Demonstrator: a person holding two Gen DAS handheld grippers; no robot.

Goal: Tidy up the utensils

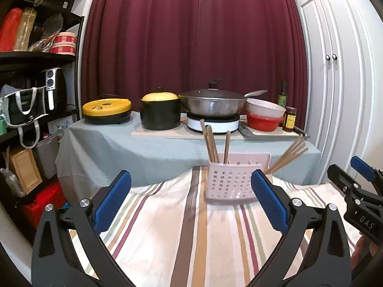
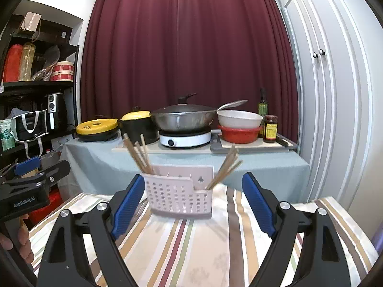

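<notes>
We held both tongs spread wide, nothing betw. the blue pads. Left gripper (image 1: 191, 199) filled the lower part of the left wrist view, its pads apart w/ the striped cloth (image 1: 167, 234) showing betw. them. Right gripper (image 2: 194, 205) sat the same way in the lower part of the right wrist view, pads apart, pinching nothing. Each gripper also showed at the edge of the other's view: the right one at the far right edge of the left view, the left one at the left edge of the right view, w/ a bit of a hand under it.

The utensil holder (image 1: 231, 181), a pale pink perforated caddy, stood upright on the striped cloth, centre-right in the left view and just above centre-bottom in the right view. It looked slightly blurred. Chopsticks (image 1: 211, 143) stood in its left compartment, leaning left; a second bunch of chopsticks (image 1: 288, 154) leaned out to the right from its right end. Neither gripper touched the holder or the sticks.

Behind, in mid-frame, a table w/ a grey-blue cloth (image 1: 119, 148) carried a black pot w/ yellow lid (image 1: 160, 112), a lidded wok (image 1: 213, 104) on a white hotplate (image 1: 213, 123), and a white bowl (image 1: 264, 107) stacked on a red bowl (image 1: 263, 122). Dark red curtain (image 1: 191, 35) across the top.
</notes>
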